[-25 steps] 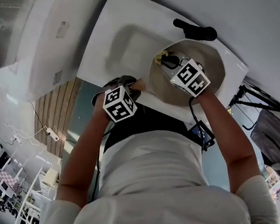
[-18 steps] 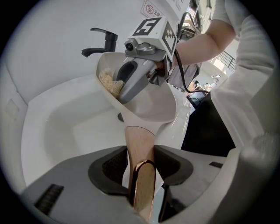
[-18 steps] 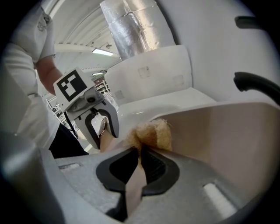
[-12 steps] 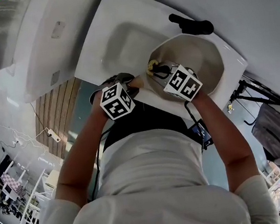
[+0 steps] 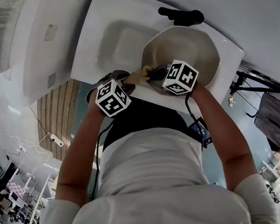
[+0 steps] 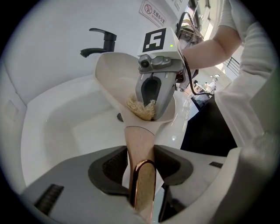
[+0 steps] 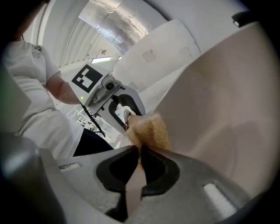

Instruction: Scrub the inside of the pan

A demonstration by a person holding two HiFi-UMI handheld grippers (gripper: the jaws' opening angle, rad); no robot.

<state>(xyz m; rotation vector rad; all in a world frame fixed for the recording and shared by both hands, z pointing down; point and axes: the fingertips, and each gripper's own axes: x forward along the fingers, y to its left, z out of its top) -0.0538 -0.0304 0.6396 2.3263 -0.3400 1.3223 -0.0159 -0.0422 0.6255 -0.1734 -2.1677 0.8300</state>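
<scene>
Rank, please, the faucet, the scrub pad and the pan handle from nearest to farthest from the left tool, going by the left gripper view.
1. The pan handle: clamped in the left tool, bottom centre.
2. The scrub pad: just beyond, low inside the pan, centre.
3. The faucet: farthest, at the back of the sink, upper left.

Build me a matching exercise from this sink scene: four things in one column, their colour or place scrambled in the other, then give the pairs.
Things
1. faucet
2. scrub pad
3. pan handle
4. pan

Descriptions
A. gripped in the left tongs
B. cream, tilted over the sink
C. black, at the back of the sink
D. yellowish, pinched in the right tongs, inside the pan

Pairs: 1-C; 2-D; 3-A; 4-B
</scene>
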